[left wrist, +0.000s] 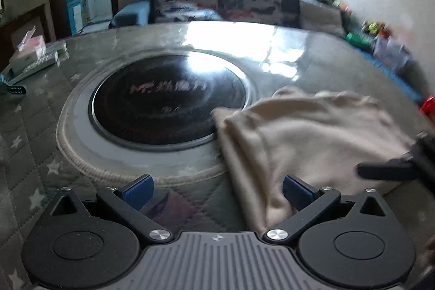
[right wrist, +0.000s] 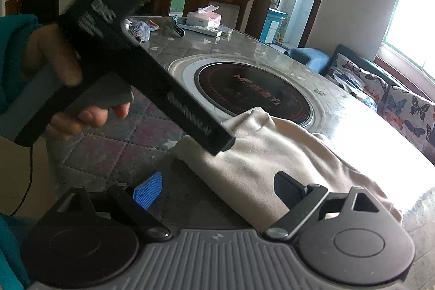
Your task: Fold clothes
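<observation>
While both claws gape empty, left claw (left wrist: 216, 193), right claw (right wrist: 217, 195), cream garment (left wrist: 307, 132) lies, seemingly lengthwise toward hotplate (left wrist: 168, 99).

Cream garment (left wrist: 312, 132) motion-blurred; near edge hidden behind right gripper (right wrist: 217, 192) body

Round black cooktop (left wrist: 168, 99) sits in the table's (left wrist: 272, 45) middle, tissue box (right wrist: 204, 18) near its far edge, butterfly-print sofa (right wrist: 394, 99) behind.
</observation>
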`<action>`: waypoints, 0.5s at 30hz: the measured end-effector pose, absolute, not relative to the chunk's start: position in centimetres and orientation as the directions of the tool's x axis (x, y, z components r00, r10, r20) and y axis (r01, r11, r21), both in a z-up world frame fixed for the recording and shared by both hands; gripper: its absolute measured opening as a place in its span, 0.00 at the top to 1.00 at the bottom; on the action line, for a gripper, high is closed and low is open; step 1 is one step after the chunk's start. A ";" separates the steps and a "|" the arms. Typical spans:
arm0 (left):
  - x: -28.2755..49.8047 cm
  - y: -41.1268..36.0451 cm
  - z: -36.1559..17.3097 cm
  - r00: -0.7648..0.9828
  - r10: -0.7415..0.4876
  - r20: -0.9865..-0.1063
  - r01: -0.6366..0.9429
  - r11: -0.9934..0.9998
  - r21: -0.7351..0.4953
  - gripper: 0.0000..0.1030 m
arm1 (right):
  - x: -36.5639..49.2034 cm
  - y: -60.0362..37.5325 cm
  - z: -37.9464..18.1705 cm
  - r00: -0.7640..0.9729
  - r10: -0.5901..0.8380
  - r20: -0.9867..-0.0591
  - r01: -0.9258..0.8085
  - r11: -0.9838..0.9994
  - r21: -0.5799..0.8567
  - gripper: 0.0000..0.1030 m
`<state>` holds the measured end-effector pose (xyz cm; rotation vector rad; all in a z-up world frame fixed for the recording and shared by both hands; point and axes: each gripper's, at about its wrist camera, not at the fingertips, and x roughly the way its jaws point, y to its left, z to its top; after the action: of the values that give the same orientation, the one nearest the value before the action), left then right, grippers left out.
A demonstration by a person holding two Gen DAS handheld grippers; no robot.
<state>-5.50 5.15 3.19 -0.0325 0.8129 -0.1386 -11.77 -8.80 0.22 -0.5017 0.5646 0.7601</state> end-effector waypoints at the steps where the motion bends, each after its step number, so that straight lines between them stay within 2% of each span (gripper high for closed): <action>1: -5.4 5.5 3.1 0.673 -0.148 -0.725 0.106 0.989 -0.103 0.00 | -11.8 -8.8 0.2 0.592 0.495 -0.636 -0.752 0.623 -0.215 0.11; 7: -5.4 7.6 3.8 0.685 -0.149 -0.713 0.045 0.986 -0.163 0.00 | -11.5 -8.1 0.0 0.576 0.501 -0.646 -0.765 0.610 -0.209 0.12; 8: -5.4 7.9 3.9 0.687 -0.145 -0.713 0.029 0.985 -0.172 0.00 | -11.4 -7.9 -0.1 0.571 0.502 -0.649 -0.768 0.605 -0.208 0.13; 10: -5.3 8.6 4.1 0.687 -0.144 -0.712 -0.001 0.980 -0.200 0.00 | -11.2 -7.5 -0.2 0.563 0.505 -0.655 -0.776 0.597 -0.206 0.23; 15: -4.9 9.7 4.2 0.674 -0.207 -0.709 -0.053 0.944 -0.326 0.00 | -11.2 -6.2 -0.7 0.556 0.501 -0.664 -0.791 0.563 -0.238 0.28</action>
<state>-4.91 9.72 4.16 -0.3348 0.8301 -0.0882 -11.22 -6.17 -0.73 -0.5626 0.5770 0.8120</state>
